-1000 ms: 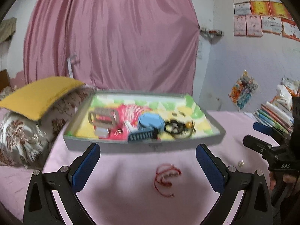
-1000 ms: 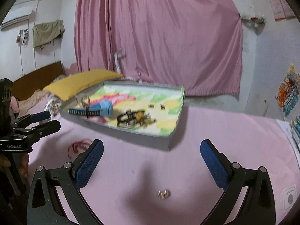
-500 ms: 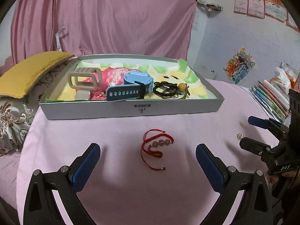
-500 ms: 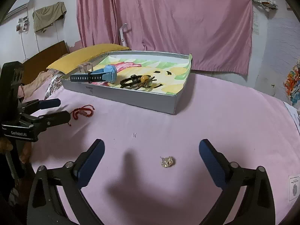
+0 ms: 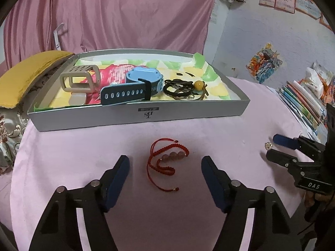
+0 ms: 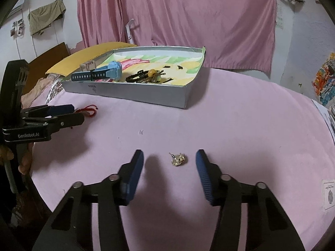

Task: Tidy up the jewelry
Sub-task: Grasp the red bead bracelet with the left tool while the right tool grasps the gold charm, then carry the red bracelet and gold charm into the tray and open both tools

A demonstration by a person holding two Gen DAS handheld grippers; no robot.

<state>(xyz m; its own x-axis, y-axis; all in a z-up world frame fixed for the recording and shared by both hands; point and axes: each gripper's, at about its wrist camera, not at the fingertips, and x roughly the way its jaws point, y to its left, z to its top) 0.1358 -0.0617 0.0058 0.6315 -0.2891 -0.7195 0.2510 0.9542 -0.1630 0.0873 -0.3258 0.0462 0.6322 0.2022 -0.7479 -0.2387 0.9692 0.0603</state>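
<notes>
Pickup step, both at once. Left gripper (image 5: 165,163) closing around red bracelet (image 5: 165,161), just before the tray (image 5: 144,115); right gripper (image 6: 169,161) closing around earring (image 6: 178,160), farther out. Neither pinched yet. Next: clamp, lift, carry to tray.

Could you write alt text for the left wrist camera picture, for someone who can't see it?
A red cord bracelet lies on a pink cloth between the closing jaws of the left gripper, untouched. Behind it, a grey tray holds a blue watch.
</notes>
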